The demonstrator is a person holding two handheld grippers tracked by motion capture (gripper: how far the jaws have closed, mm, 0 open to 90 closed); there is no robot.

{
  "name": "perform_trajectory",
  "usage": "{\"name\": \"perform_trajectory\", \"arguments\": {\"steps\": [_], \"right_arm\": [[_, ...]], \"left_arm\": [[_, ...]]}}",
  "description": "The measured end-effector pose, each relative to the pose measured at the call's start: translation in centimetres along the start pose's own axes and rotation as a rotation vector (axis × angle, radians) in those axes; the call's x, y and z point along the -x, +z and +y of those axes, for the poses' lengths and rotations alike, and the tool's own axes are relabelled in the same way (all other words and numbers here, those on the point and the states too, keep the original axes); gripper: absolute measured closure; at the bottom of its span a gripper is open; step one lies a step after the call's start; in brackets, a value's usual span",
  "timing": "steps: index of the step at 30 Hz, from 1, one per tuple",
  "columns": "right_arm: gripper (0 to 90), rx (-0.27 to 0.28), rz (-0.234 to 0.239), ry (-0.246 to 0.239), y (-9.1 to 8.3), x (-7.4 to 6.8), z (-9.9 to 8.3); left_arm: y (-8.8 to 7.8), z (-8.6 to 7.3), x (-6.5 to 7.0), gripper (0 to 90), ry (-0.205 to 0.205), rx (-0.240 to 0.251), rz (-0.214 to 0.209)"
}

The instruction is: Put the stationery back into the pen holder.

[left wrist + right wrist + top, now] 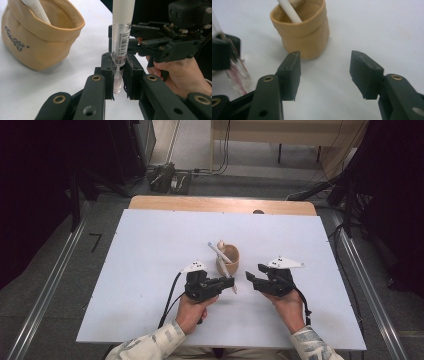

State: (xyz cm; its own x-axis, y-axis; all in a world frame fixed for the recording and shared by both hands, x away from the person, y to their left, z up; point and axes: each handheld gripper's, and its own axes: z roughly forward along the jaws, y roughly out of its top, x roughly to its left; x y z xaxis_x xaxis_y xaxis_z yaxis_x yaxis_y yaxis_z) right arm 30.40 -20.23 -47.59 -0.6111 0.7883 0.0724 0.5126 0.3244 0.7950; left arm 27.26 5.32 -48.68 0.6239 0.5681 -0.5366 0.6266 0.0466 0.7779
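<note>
My left gripper (119,75) is shut on a clear pen (121,45) with a barcode label and a white upper part. It holds the pen upright, and the pen's pinkish lower end sits just above the white table. In the high view this gripper (229,282) and the pen (233,286) are right in front of a tan pouch (229,262). The pouch (304,32) stands upright with a white pen (289,11) leaning in it. My right gripper (325,72) is open with nothing between its jaws. It points at the pouch from the right (254,273), close to the left gripper.
The white board (150,270) covers a wooden table whose far edge (220,203) shows beyond it. Metal rails run along the floor on both sides, and cables and a power strip (167,179) lie past the table.
</note>
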Motion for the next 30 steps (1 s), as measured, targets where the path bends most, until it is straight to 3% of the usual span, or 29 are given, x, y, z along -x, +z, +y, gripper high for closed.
{"name": "perform_trajectory", "arguments": {"steps": [4,8,15,30], "right_arm": [[36.4,-0.053,-0.002,-0.003,0.3,0.3,-0.2],[36.1,-0.065,-0.002,-0.007,0.2,0.4,-0.4],[35.9,-0.078,-0.001,-0.015,-0.4,0.6,-0.9],[35.6,-0.095,-0.020,-0.027,-0.7,0.6,-1.8]], "left_arm": [[-0.3,0.2,0.5,80.7,0.055,0.014,0.029],[-0.4,0.4,0.8,80.7,0.101,0.025,0.051],[-0.5,0.5,1.0,80.7,0.128,0.032,0.064],[-1.6,2.1,0.9,80.8,0.156,0.108,0.093]]}}
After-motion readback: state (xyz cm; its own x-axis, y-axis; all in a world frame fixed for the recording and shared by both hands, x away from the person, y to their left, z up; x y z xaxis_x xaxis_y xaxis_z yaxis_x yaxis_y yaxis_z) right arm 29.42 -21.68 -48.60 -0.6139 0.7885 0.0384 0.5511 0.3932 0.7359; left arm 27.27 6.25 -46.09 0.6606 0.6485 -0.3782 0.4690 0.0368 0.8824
